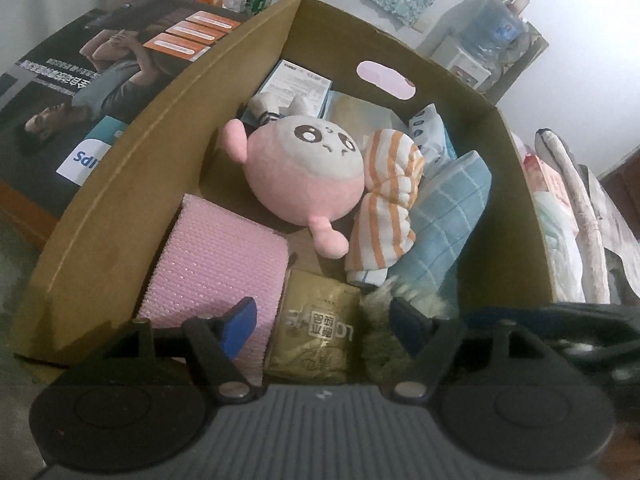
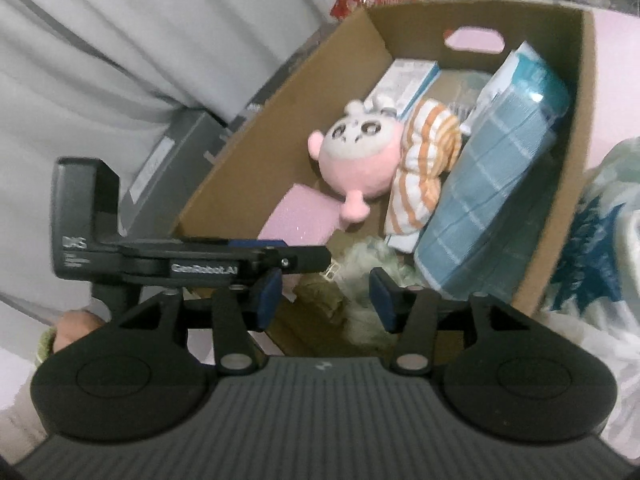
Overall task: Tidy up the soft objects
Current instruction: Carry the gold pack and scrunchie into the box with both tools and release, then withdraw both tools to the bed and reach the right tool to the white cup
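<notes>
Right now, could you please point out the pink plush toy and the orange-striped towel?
pink plush toy (image 1: 308,184), left wrist view, on its round body.
orange-striped towel (image 1: 390,200), left wrist view, on its bunched middle.

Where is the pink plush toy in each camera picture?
Left wrist view: the pink plush lies mid-picture in the cardboard box, left of the striped cloth.
Right wrist view: the pink plush is just above the middle, inside the box, again left of the striped cloth.
Shared landmark: the oval handle hole in the box's far wall.
</notes>
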Demonstrator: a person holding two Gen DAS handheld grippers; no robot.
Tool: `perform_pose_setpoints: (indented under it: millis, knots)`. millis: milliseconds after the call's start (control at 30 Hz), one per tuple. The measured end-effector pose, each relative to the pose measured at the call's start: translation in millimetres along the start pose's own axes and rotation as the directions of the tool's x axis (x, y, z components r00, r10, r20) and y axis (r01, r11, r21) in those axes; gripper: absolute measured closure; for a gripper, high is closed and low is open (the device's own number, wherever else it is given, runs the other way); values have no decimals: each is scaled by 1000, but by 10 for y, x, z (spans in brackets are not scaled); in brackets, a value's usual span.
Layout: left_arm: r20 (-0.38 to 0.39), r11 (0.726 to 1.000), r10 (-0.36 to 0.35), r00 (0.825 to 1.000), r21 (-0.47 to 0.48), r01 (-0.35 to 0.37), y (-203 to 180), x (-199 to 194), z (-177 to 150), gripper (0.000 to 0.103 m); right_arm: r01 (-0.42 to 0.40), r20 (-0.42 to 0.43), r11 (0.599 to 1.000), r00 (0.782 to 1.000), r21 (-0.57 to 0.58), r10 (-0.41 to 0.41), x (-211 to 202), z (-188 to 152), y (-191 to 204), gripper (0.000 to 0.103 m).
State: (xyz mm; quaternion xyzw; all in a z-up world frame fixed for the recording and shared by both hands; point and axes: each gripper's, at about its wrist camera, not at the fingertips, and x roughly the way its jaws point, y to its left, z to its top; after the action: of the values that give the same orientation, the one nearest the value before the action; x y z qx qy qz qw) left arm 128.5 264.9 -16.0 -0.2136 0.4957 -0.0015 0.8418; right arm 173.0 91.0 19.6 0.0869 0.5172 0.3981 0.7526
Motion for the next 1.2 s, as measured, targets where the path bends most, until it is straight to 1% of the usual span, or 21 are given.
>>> perform_pose_setpoints:
  millis: [233,300,400,567,667,700,733,767,833,867,900,933,1000,1033,1100,1200]
  knots:
    - [42,1000,1,999,-2,-1,-31,-80,-6,31,-60,46,998,997,32,58,-214,-41,-66,55]
    - [59,1000,4,998,12,-5,-63,-124,-19,33,-78,79,996,994,33,76,-308,-60,-72,55]
    - [84,999,-18,996,37,15,-126,-201,-44,33,-104,137,994,986,31,99,-507,-116,-103,55]
    - [98,996,-61,993,73,54,-267,-271,-85,33,-112,218,993,971,42,101,-893,-319,-248,55]
    - [89,992,-84,993,99,75,-390,-290,-135,33,-101,271,993,959,67,80,-1159,-519,-384,55]
    - [87,991,-91,992,108,81,-438,-305,-159,32,-98,297,992,952,77,71,-1270,-600,-439,55]
    - [87,988,-101,991,124,90,-498,-333,-190,28,-96,320,992,945,84,64,-1370,-671,-492,54]
    - [90,985,-113,990,139,100,-561,-371,-227,26,-89,354,991,934,98,48,-1510,-766,-555,53]
    - [108,977,-141,984,178,120,-696,-471,-332,23,-65,420,989,908,132,4,-1771,-957,-674,46]
    - [119,969,-158,980,208,131,-777,-527,-396,20,-48,456,987,889,153,-27,-1917,-1076,-744,43]
    - [128,962,-173,977,233,140,-847,-573,-457,13,-30,490,983,870,181,-64,-2058,-1205,-818,42]
    - [139,954,-190,972,262,149,-931,-625,-532,9,-16,514,979,853,204,-93,-2166,-1320,-883,39]
    - [152,932,-218,964,327,160,-1108,-702,-685,9,10,553,966,818,259,-157,-2355,-1581,-1039,36]
    - [153,919,-229,961,358,162,-1200,-729,-762,8,24,562,958,805,286,-188,-2415,-1706,-1111,35]
    - [148,895,-256,955,409,176,-1380,-743,-904,5,64,559,940,789,335,-253,-2472,-1943,-1249,34]
    - [108,856,-298,949,470,215,-1639,-675,-1157,5,150,525,913,778,379,-346,-2399,-2184,-1393,31]
